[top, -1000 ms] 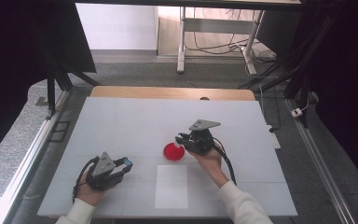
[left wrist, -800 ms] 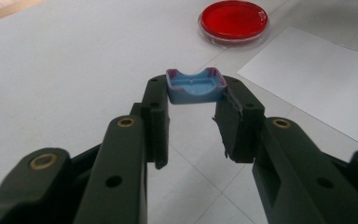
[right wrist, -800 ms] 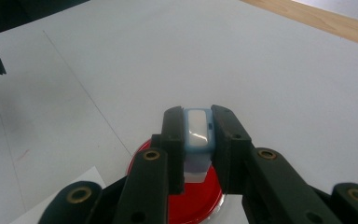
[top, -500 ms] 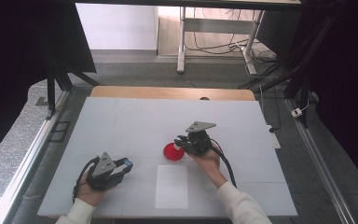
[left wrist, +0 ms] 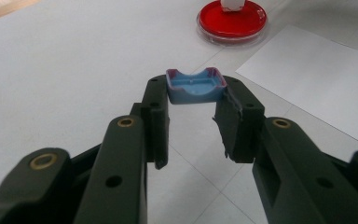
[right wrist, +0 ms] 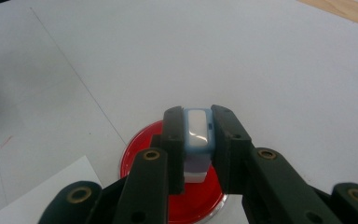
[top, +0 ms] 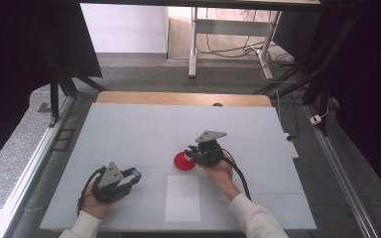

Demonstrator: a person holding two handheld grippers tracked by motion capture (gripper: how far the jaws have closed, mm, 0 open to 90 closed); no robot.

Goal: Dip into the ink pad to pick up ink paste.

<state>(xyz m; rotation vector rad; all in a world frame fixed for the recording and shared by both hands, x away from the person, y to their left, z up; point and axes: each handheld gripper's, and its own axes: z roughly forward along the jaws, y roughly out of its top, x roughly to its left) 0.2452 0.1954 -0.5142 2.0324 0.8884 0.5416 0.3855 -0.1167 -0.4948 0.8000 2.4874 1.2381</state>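
My right gripper (right wrist: 198, 122) is shut on a small white block with a blue casing (right wrist: 197, 133). It holds the block upright, directly above a round red dish (right wrist: 137, 148), and the block's lower end is at the dish's surface. In the high view the right gripper (top: 192, 151) sits at the dish's (top: 182, 162) right edge. My left gripper (left wrist: 195, 93) is shut on a shallow blue cap with a purple rim (left wrist: 195, 87), hollow side up. It rests near the table's front left (top: 134, 175). Ahead of it lie the red dish (left wrist: 233, 24) and the paper.
A white sheet of paper (top: 182, 197) lies flat near the table's front edge between the two hands, just in front of the dish. The white tabletop (top: 144, 129) has a wooden strip along its far edge. Metal rails run along both sides.
The right gripper has edged slightly left and down onto the red dish. The left hand and its cap have stayed put.
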